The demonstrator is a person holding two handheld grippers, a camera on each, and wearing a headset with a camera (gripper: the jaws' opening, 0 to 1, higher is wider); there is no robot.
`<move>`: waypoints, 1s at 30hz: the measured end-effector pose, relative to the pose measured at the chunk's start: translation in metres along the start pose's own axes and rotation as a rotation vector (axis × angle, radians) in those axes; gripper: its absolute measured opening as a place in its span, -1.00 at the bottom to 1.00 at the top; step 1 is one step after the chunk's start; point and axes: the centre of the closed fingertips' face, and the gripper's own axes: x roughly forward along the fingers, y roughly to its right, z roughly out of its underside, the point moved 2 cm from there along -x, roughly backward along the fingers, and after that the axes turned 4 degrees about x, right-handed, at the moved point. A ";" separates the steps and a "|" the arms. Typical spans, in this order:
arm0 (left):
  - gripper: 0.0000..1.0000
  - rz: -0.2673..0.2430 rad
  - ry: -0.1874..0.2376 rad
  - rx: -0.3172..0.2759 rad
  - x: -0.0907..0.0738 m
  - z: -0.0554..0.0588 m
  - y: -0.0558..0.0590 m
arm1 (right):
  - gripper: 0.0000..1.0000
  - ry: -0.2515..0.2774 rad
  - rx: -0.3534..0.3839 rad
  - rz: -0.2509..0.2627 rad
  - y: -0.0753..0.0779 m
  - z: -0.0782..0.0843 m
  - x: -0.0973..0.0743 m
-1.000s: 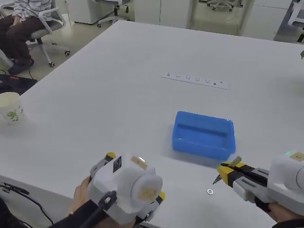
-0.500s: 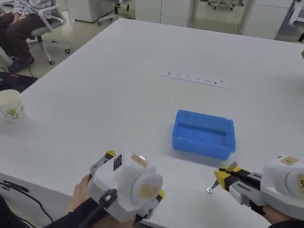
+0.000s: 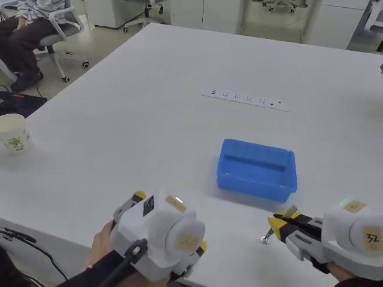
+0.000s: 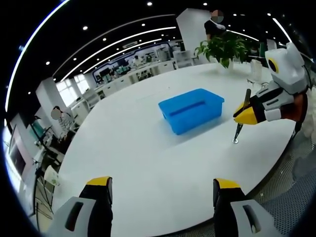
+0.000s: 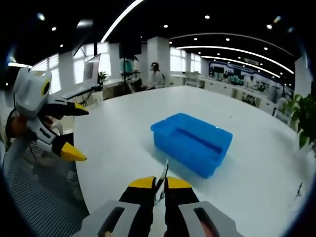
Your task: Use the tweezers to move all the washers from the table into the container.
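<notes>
A small metal washer (image 3: 264,240) lies on the white table (image 3: 149,119), in front of the blue container (image 3: 257,169). My right gripper (image 3: 276,223) is shut on thin tweezers (image 3: 270,232), whose tips touch the table at the washer. In the right gripper view the tweezers (image 5: 163,178) stick out between the closed yellow jaws toward the blue container (image 5: 192,140). My left gripper (image 3: 171,220) stands open and holds nothing, near the front table edge. The left gripper view has the right gripper (image 4: 243,117), the washer (image 4: 235,142) and the blue container (image 4: 191,109).
A white power strip (image 3: 245,100) lies beyond the container. At the far left edge stands a paper cup (image 3: 13,133). A person sits on an office chair (image 3: 57,27) off the table's left corner. The front table edge is close to both grippers.
My right gripper has come down and slightly left, bringing the tweezers' tips from above the table onto the washer. The left gripper has stayed put.
</notes>
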 end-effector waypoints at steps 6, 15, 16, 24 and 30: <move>0.70 -0.001 -0.003 0.001 0.000 0.000 0.000 | -0.95 0.005 -0.023 -0.016 -0.004 0.000 0.001; 0.70 -0.004 -0.001 -0.001 0.000 0.000 -0.001 | -0.96 0.011 0.000 -0.003 0.001 0.001 0.001; 0.70 -0.005 0.001 -0.002 0.000 0.000 -0.001 | -0.96 0.010 0.001 -0.003 0.001 0.001 0.001; 0.71 0.001 0.008 -0.002 0.000 -0.001 0.000 | -0.96 -0.021 0.040 -0.009 0.002 -0.001 0.001; 0.71 0.003 0.009 0.000 0.000 -0.001 0.001 | -0.96 -0.010 0.048 -0.009 0.004 -0.008 -0.004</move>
